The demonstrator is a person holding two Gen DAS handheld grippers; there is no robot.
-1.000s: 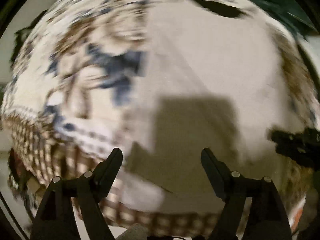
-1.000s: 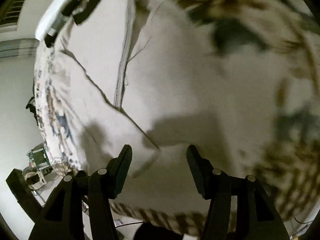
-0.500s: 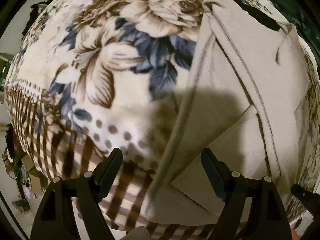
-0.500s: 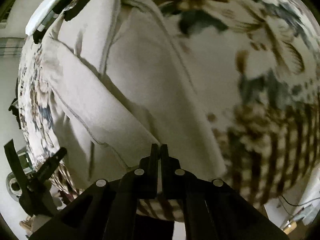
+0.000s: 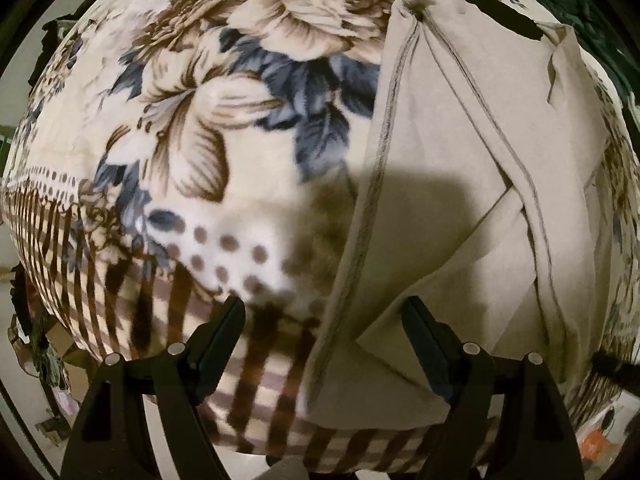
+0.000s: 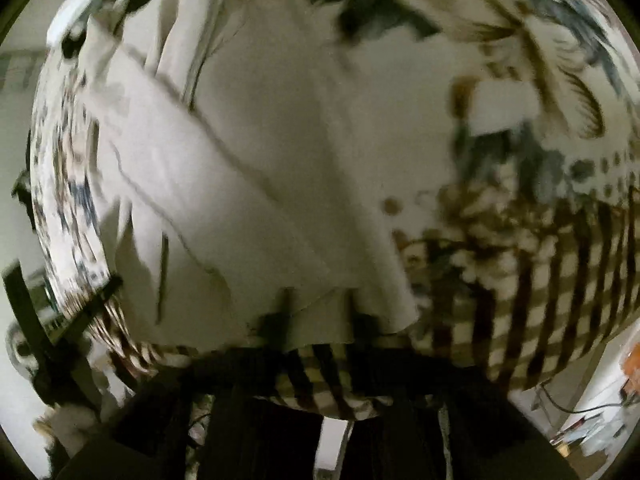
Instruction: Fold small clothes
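A beige garment lies partly folded on a floral blanket, with seams running lengthwise and one corner folded over near its front edge. My left gripper is open and empty, its jaws straddling the garment's left hem just above the cloth. In the right wrist view the garment fills the middle and left, heavily blurred. My right gripper is at the garment's near edge; its jaws show as blurred dark shapes set apart, with the cloth edge between them.
The blanket's brown checked border hangs over the bed's front edge, also in the right wrist view. A white object lies at the far end of the garment. Clutter and cables sit on the floor beyond the bed edge.
The right gripper, shut at the garment's near edge half a second ago, now shows its jaws apart and is moving fast. The left gripper stays open and shifted only slightly.
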